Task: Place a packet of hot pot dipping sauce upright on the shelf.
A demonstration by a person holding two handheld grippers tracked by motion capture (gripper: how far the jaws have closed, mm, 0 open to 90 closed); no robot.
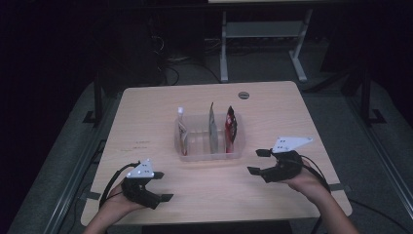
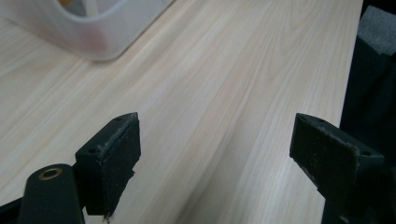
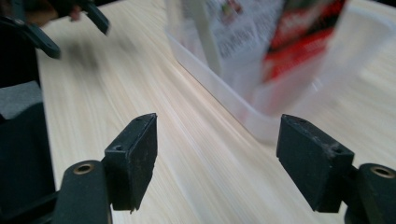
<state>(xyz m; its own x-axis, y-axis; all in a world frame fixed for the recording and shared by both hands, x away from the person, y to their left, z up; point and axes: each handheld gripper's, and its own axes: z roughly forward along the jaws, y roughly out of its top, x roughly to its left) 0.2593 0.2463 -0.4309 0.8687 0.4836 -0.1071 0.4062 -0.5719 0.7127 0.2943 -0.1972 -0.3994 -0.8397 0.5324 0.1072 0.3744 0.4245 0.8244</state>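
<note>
A clear plastic bin (image 1: 209,152) stands in the middle of the wooden table (image 1: 146,117). It holds three upright pouches: a white one (image 1: 182,134) at the left, a grey-green one (image 1: 213,127) in the middle and a red one (image 1: 230,126) at the right. My left gripper (image 1: 163,186) hovers near the front left edge, open and empty, its jaws (image 2: 217,128) wide over bare wood, with the bin's corner (image 2: 93,37) ahead. My right gripper (image 1: 255,162) sits just right of the bin, open and empty (image 3: 218,128). It faces the bin wall (image 3: 261,121) and the red pouch (image 3: 303,42).
A small grey round cap (image 1: 243,95) is set in the table's far edge. Beyond the table stands a white metal frame (image 1: 263,29) on a dark floor with cables. Bare wood lies to the left of the bin and in front of it.
</note>
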